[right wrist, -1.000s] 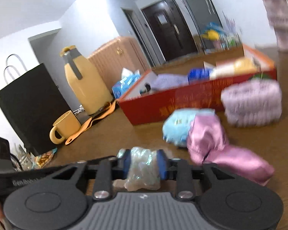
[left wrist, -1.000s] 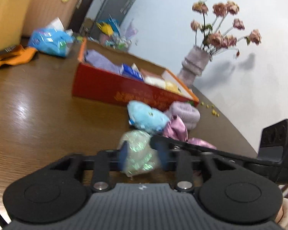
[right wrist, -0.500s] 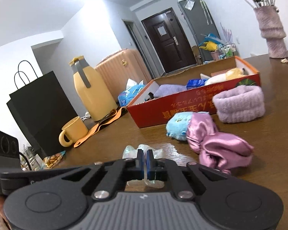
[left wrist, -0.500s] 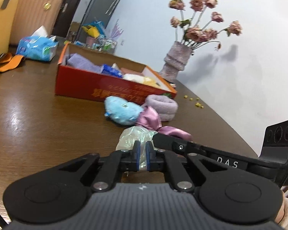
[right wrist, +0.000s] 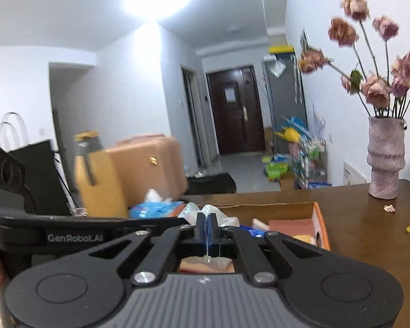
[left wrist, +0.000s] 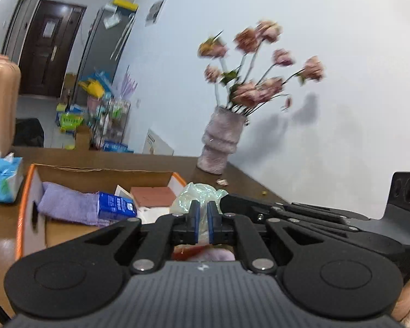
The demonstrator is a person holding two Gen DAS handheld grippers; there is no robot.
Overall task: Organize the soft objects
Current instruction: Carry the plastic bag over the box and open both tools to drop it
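1. We find the left gripper (left wrist: 202, 220) pinching a crumpled, iridescent film bag (left wrist: 196, 194); its blue pads (left wrist: 195, 224) have a thin fold of the film squeezed between them.
2. The right gripper (right wrist: 207, 228) has its jaws pressed together on the same bag (right wrist: 213, 214); a strip of clear film hangs down from between its pads.
3. The two grippers meet at the bag from opposite sides. In the left view the right tool lies across from the right edge, its tip at the bag.
4. We see the bag clear of the table (right wrist: 369, 235), held in front of and above the open box (left wrist: 24, 191).
5. The box has an orange rim and cardboard walls. Inside we note a purple cloth (left wrist: 68, 205), a blue packet (left wrist: 116, 206) lying against it, and a reddish-brown flat item (left wrist: 153, 195) further right.
6. A blue tissue pack (left wrist: 2, 177) sits on the table just left of the box.
7. A vase (right wrist: 385, 161) with dried pink flowers (left wrist: 254, 65) stands at the table's far end by the wall, well apart from the box.
8. Below the left jaws something pale purple shows; we cannot tell what it is.
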